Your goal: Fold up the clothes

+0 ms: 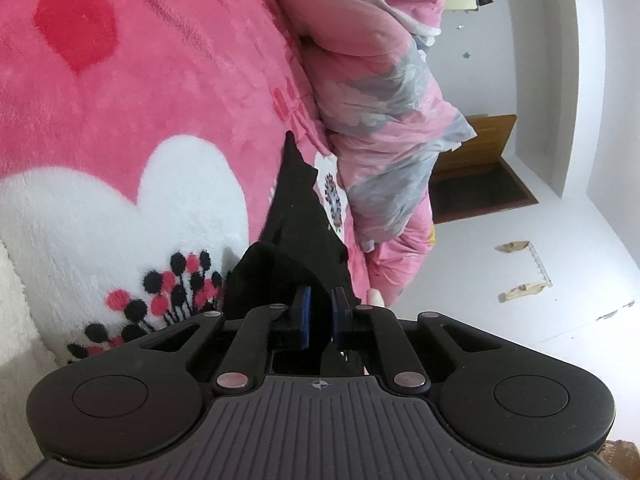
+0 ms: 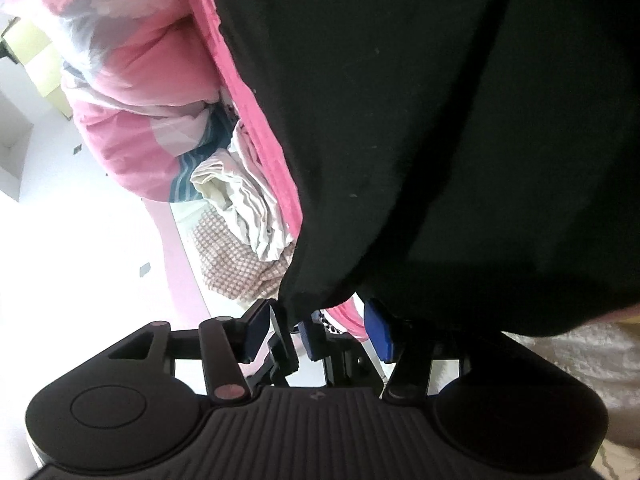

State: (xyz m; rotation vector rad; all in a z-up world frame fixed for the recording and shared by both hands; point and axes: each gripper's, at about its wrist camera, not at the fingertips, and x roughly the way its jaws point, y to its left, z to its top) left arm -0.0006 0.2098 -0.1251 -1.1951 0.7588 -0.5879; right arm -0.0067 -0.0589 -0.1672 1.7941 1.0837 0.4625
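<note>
A black garment (image 1: 296,216) lies over the pink fleece blanket (image 1: 160,92) and runs down into my left gripper (image 1: 322,312). Its blue pads (image 1: 306,312) stand close together with the black cloth pinched between them. In the right wrist view the same black garment (image 2: 440,120) hangs large over the upper right. My right gripper (image 2: 318,332) is open, its blue pads (image 2: 380,332) wide apart. A lower corner of the garment (image 2: 292,300) hangs just above the gap. Part of another gripper (image 2: 312,338) shows between the right fingers.
A bunched pink and grey duvet (image 1: 380,120) lies along the blanket's far edge. A fingertip (image 1: 376,298) shows beside the left gripper. White wall and a wooden door (image 1: 480,148) lie beyond. Crumpled pale sheets (image 2: 248,200) and checked fabric (image 2: 236,264) sit left of the garment.
</note>
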